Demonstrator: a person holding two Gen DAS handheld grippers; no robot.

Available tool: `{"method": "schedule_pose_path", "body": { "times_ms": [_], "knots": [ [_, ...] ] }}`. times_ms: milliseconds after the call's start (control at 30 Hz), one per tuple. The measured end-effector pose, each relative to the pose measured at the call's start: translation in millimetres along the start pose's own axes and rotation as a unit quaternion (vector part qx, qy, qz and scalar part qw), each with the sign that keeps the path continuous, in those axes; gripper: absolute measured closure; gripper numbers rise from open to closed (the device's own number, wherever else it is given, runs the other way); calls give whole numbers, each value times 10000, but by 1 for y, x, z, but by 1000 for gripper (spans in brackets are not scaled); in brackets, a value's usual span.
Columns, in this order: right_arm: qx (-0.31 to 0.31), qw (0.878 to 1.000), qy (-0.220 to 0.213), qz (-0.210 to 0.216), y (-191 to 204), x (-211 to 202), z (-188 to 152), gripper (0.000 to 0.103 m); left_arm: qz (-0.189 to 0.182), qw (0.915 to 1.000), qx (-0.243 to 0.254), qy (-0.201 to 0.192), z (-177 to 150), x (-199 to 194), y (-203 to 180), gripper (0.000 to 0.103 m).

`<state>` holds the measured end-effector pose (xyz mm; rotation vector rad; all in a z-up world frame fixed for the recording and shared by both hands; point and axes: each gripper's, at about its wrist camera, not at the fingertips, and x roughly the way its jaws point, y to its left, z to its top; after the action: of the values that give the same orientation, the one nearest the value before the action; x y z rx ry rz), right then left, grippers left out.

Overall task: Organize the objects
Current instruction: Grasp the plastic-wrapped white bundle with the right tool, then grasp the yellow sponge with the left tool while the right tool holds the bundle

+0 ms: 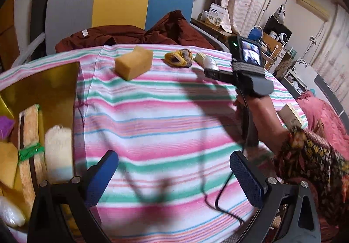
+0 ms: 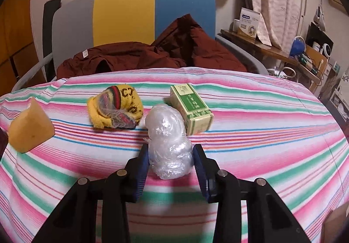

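The right gripper point(image 2: 171, 156) has its fingers closed on the plastic-wrapped bundle point(image 2: 168, 144), mid-table. That slick wrap could slip, or nudge the green box point(image 2: 190, 109) at one o'clock. The left gripper point(image 1: 174, 179) is wide open, empty. The yellow bin point(image 1: 52, 81) holds packets and cloths.

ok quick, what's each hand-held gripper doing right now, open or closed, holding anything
left hand-held gripper: open, nothing between its fingers.
right hand-held gripper: closed on the clear plastic bundle.
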<state>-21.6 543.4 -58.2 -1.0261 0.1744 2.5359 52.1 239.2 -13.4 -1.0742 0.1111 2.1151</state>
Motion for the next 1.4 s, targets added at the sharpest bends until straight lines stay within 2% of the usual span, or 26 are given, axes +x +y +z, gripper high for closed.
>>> {"method": "schedule_pose_path", "body": {
  "times_ms": [167,333,633,833,1000,1200,1367,1400],
  "knots": [
    [305,9995,12,-50,-11,-2,-5,63,144,9999,53,-6,24,15,1,0],
    [494,9987,34,-113,-19,0,-7,63,429,9989,205,28,54,39,3,0],
    [709,9974,92,-106,-28,5,-11,63,886,9957,187,176,99,84,15,0],
    [822,9966,68,-69,-32,4,-14,63,1459,9874,606,110,127,111,19,0],
    [793,9968,53,-84,-30,4,-15,63,1952,9765,898,143,153,135,30,0],
    [828,9965,57,-56,-32,4,-16,63,1864,9793,451,643,167,171,58,0],
    [843,9964,49,-50,-32,4,-16,63,1545,9836,151,919,157,189,70,1],
    [846,9964,43,-47,-33,4,-16,63,1415,9854,138,941,154,191,69,4]
  ]
}}
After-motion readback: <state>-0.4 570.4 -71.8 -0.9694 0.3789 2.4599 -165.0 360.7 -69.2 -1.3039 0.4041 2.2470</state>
